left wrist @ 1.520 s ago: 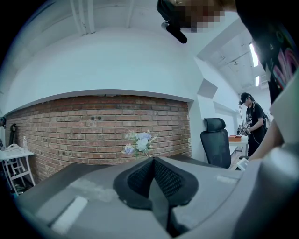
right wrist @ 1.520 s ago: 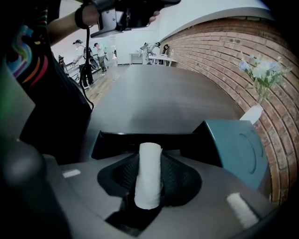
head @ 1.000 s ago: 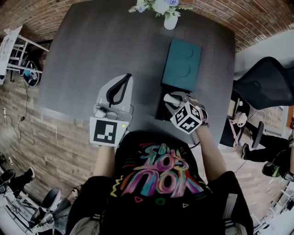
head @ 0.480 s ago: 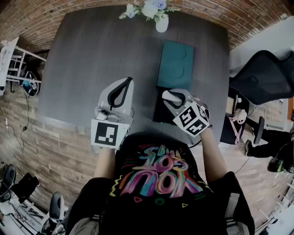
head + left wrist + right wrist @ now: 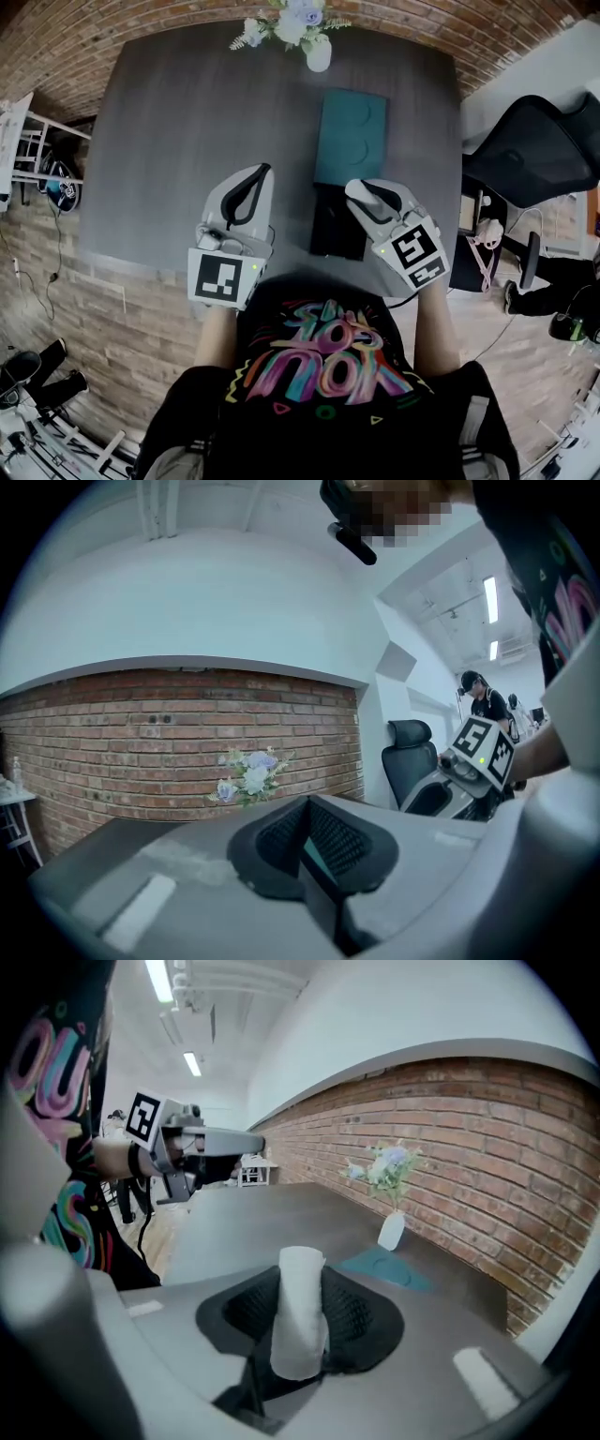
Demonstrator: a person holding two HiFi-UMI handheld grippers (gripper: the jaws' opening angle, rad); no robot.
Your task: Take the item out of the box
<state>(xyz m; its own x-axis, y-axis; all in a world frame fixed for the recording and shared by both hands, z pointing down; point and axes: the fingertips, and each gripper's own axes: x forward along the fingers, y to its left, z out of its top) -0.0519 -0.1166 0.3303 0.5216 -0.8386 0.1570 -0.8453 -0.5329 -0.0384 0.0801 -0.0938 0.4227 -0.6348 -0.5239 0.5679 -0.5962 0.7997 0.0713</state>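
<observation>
A black open box (image 5: 337, 225) lies on the dark table (image 5: 187, 122), with its teal lid (image 5: 350, 137) flat just beyond it. My right gripper (image 5: 362, 190) hovers over the box's right edge, shut on a white rolled item (image 5: 298, 1321) that stands upright between its pads. The box's inside looks dark, and I cannot make out any contents. My left gripper (image 5: 255, 174) hangs left of the box above the table's near edge. Its jaws are closed together with nothing between them, and only a thin slit of the teal lid (image 5: 310, 852) shows past them.
A white vase of flowers (image 5: 316, 49) stands at the table's far edge, beyond the lid. A black office chair (image 5: 534, 155) sits off the table's right side. A white rack (image 5: 23, 131) is at the left. A person (image 5: 485, 701) stands in the background.
The right gripper, still holding the white roll, has shifted right and back off the black box, uncovering more of it. The left gripper has hardly moved.
</observation>
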